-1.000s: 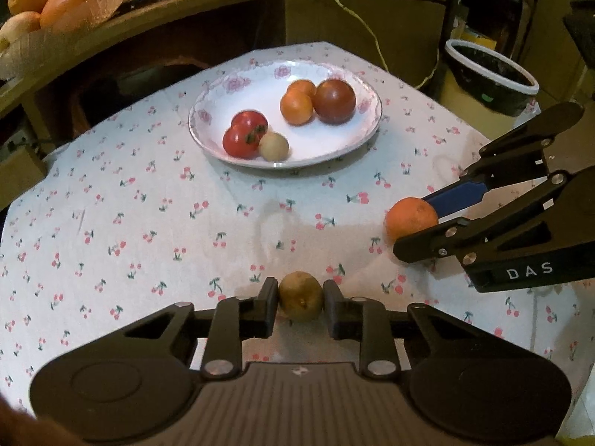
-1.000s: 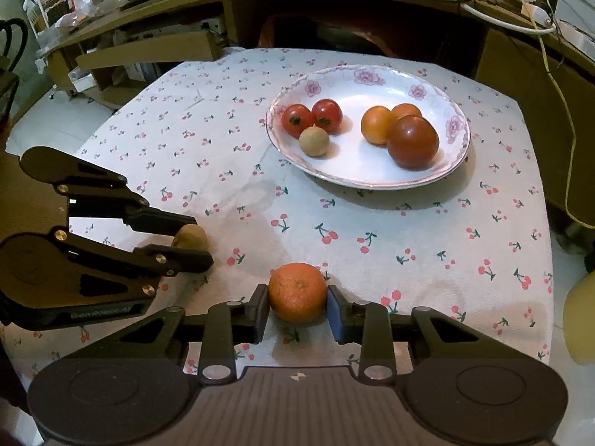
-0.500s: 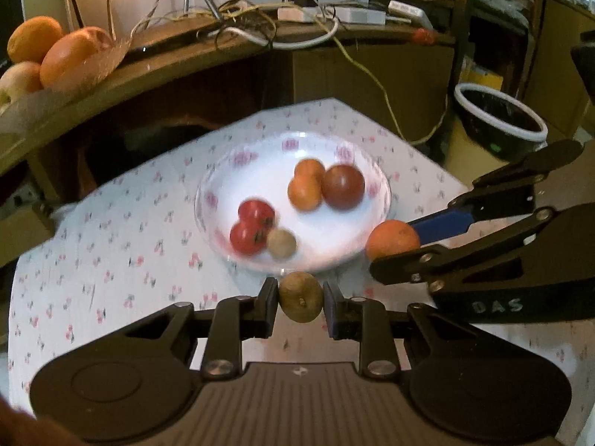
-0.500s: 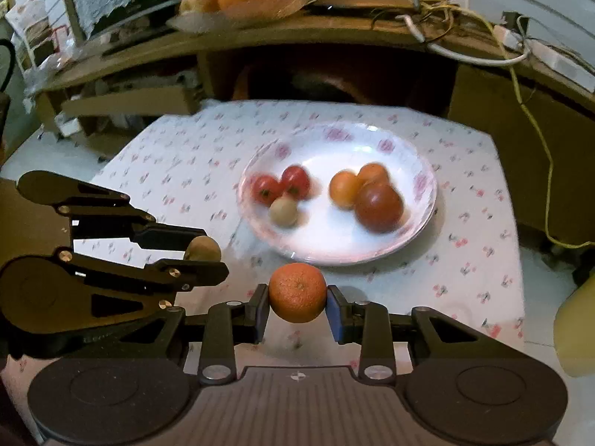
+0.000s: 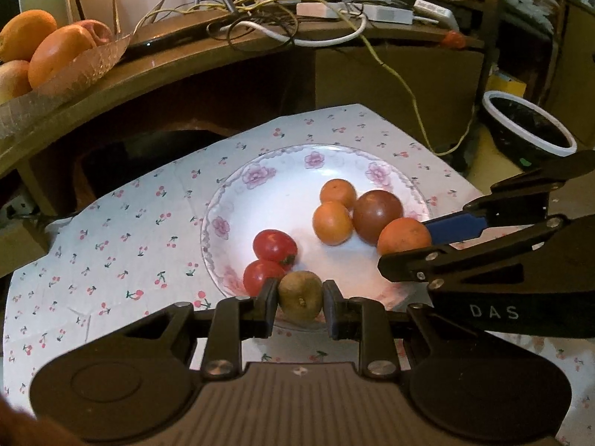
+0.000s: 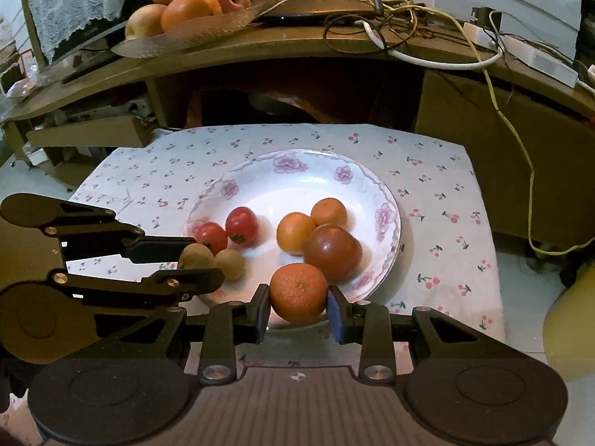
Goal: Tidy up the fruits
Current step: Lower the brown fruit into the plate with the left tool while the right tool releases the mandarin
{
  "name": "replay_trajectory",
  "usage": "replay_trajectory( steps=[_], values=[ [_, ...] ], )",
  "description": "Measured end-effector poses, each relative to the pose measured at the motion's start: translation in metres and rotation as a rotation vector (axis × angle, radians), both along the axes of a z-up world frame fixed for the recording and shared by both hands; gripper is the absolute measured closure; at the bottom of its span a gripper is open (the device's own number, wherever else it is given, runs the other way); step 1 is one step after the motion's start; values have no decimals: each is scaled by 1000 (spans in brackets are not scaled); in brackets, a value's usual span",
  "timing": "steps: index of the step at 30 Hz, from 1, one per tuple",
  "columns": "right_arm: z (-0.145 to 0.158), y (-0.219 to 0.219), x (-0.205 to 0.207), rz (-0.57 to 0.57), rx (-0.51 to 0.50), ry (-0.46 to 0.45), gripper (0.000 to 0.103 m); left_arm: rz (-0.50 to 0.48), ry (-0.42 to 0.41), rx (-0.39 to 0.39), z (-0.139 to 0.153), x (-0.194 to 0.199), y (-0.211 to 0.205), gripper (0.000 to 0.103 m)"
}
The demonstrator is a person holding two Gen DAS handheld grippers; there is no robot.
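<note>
Left wrist view: a brown fruit [image 5: 300,294] is being clamped between the left gripper [image 5: 299,303] jaws, over the plate [image 5: 238,200] rim, for release there.
Right wrist view: an orange [image 6: 298,291] is being gripped by the right gripper [image 6: 298,306] jaws, likewise above the near rim.

Brownish-green fruit [image 5: 300,295] and orange [image 6: 298,292] (both clamped, off the cloth) over the flowered plate's [image 6: 297,176] near rim

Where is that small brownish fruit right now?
In the left wrist view the brownish fruit is pinched in the left gripper, at the near rim of the flowered plate, just beside two red tomatoes.
</note>
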State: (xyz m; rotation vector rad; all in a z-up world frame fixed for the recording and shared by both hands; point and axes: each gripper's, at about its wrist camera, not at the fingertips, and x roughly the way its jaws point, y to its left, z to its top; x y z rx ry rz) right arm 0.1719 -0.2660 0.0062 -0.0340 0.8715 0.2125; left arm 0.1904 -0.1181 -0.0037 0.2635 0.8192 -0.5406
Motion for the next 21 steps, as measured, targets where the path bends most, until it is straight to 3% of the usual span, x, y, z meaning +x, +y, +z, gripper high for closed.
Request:
replay_trajectory(
  steps=[21],
  values=[
    [-6, 11, 18, -14, -61, -53, 68, 42, -21, 10, -7, 18, -1, 72]
  ],
)
